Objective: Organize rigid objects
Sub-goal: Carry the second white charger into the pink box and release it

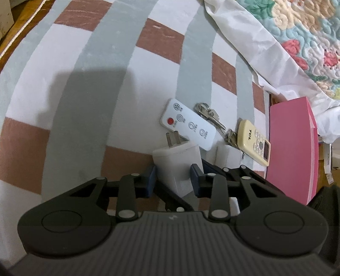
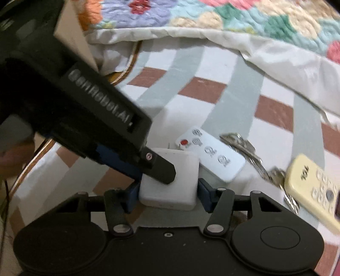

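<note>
White charger point(image 1: 177, 163) sits closest, on the checked bedsheet point(image 1: 95, 85), prongs pointing away toward the white remote point(image 1: 188, 125). Left gripper point(image 1: 173, 180) has its blue pads on both sides of the charger, touching or nearly so; cannot tell if it is really clamped. Right gripper point(image 2: 167, 191) also straddles the charger point(image 2: 170, 180), left pad against its side, right pad just beside it with a slight gap, so not a firm grip. In the right wrist view the left gripper's black finger lies across the charger's top corner. White remote point(image 2: 212, 158) lies just beyond the charger, red button at its far end. Keys point(image 1: 209, 114) lie beside that remote, then a yellow remote point(image 1: 254, 142), touching a second key bunch. Pink box point(image 1: 291, 148) stands past the yellow remote. Floral quilt point(image 2: 212, 17) is bunched along the far side.
</note>
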`<action>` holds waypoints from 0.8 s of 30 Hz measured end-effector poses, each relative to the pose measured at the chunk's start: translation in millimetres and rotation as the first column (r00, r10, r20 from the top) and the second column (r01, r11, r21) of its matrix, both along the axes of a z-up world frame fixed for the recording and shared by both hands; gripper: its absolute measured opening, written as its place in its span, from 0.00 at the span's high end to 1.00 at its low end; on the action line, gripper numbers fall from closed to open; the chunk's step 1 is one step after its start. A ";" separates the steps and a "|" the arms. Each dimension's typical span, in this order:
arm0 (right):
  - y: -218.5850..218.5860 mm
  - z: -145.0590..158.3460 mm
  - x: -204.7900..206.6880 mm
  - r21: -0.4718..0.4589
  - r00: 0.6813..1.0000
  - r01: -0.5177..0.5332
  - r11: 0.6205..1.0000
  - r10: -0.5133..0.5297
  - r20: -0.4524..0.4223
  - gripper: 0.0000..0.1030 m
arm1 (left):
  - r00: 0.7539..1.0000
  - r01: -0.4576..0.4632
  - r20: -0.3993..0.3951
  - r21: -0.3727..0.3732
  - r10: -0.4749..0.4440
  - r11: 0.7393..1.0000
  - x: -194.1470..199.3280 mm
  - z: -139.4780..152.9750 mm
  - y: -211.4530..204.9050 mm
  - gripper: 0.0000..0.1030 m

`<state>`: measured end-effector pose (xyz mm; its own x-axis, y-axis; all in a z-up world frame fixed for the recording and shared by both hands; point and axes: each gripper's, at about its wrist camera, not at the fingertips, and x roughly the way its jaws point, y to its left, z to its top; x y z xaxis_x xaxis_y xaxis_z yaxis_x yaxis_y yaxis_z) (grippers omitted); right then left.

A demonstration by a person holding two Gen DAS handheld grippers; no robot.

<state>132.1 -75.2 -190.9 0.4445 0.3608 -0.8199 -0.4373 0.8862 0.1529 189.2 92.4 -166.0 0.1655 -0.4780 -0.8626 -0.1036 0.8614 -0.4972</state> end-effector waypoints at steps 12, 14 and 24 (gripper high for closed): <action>-33.4 5.7 -28.6 0.053 0.994 0.083 0.995 -0.079 -0.079 0.40 | 0.999 0.023 -0.022 -0.018 -0.024 1.000 -26.8 0.1 -33.0 0.64; -36.6 9.6 -35.9 0.052 0.994 0.086 0.995 -0.082 -0.076 0.40 | 0.999 0.052 0.011 0.007 -0.052 0.999 -35.2 8.3 -43.0 0.65; -55.7 61.9 -79.1 0.033 0.991 0.121 0.992 -0.123 0.045 0.40 | 0.952 0.186 0.234 0.070 -0.198 0.980 -83.3 73.0 -76.5 0.66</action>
<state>53.0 -131.0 -129.0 0.5246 0.3254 -0.7867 -0.3336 0.9287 0.1617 105.9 15.9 -93.0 0.2782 -0.4813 -0.8312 0.1829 0.8761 -0.4461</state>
